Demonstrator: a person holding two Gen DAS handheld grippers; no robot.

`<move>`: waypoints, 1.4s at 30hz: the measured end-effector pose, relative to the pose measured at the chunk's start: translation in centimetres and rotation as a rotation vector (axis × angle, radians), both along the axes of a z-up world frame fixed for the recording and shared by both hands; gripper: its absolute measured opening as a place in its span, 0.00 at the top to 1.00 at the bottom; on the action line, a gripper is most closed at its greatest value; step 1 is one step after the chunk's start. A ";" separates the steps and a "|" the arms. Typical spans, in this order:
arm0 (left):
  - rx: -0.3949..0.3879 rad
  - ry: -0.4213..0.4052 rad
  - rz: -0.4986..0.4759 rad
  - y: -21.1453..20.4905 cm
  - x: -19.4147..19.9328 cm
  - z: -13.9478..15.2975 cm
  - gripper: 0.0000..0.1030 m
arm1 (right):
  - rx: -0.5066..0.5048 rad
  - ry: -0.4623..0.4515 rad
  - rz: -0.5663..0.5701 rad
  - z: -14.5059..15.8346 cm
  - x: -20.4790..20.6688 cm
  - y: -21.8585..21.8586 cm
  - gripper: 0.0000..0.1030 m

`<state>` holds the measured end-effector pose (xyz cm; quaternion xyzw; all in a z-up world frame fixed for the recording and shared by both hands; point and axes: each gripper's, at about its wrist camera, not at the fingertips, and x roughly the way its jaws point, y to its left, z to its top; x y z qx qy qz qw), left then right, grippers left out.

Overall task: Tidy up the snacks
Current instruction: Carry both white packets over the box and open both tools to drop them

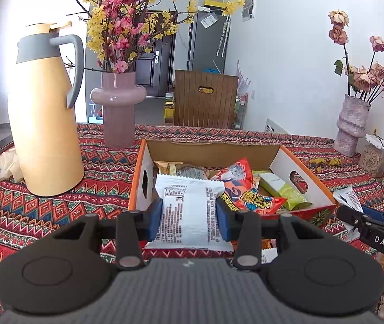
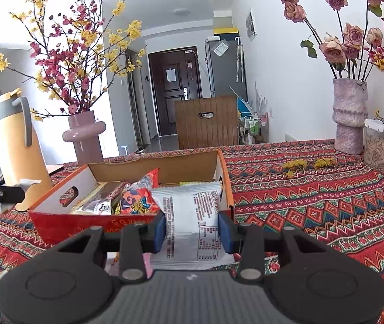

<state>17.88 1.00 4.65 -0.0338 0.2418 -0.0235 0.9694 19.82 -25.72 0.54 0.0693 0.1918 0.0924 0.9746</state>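
My left gripper (image 1: 189, 216) is shut on a white snack packet (image 1: 186, 210), printed side up, held just before the near left corner of an open cardboard box (image 1: 213, 151). The box holds a red-orange snack bag (image 1: 246, 189), a green packet (image 1: 283, 189) and several others. My right gripper (image 2: 192, 229) is shut on a second white snack packet (image 2: 192, 224), held at the near right corner of the same box (image 2: 165, 167), beside the red-orange bag (image 2: 138, 199). The right gripper also shows at the right edge of the left wrist view (image 1: 370, 229).
A yellow thermos jug (image 1: 43, 124) and a pink vase (image 1: 119, 113) of blossom branches stand left of the box. A mauve vase (image 2: 349, 116) of dried roses and a clear jar (image 2: 380, 145) stand at the right. A patterned cloth (image 2: 313, 202) covers the table; a wooden chair (image 1: 205, 97) stands behind.
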 end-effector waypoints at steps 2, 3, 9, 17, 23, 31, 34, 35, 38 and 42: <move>0.002 -0.009 0.007 -0.1 0.5 0.3 0.59 | -0.003 -0.011 0.005 0.5 0.6 0.3 0.62; 0.004 -0.013 0.009 -0.2 0.8 0.4 0.59 | -0.004 -0.014 0.007 0.7 1.0 0.4 0.62; -0.003 -0.025 0.012 -0.3 2.5 0.8 0.59 | -0.028 -0.018 0.034 1.5 3.0 1.7 0.62; -0.005 -0.033 0.028 -0.5 4.8 0.9 0.59 | -0.047 -0.017 0.057 2.4 5.8 3.4 0.62; 0.003 -0.031 0.041 -0.5 6.8 0.5 0.59 | -0.056 -0.006 0.052 2.4 7.8 4.3 0.62; 0.001 -0.007 0.079 0.0 9.3 -1.4 0.59 | -0.036 0.006 0.022 0.8 9.7 4.4 0.62; -0.002 -0.021 0.083 0.2 9.5 -2.4 0.59 | -0.021 0.016 0.032 0.2 10.0 4.3 0.62; -0.002 -0.018 0.084 0.3 9.6 -2.7 0.59 | -0.018 0.020 0.038 0.0 10.0 4.3 0.62; -0.017 0.000 0.080 0.8 10.1 -3.4 0.59 | -0.023 0.032 0.049 -0.5 10.1 4.6 0.62; -0.031 -0.003 0.067 1.0 9.8 -3.6 0.59 | -0.024 0.053 0.050 -0.8 10.2 4.6 0.62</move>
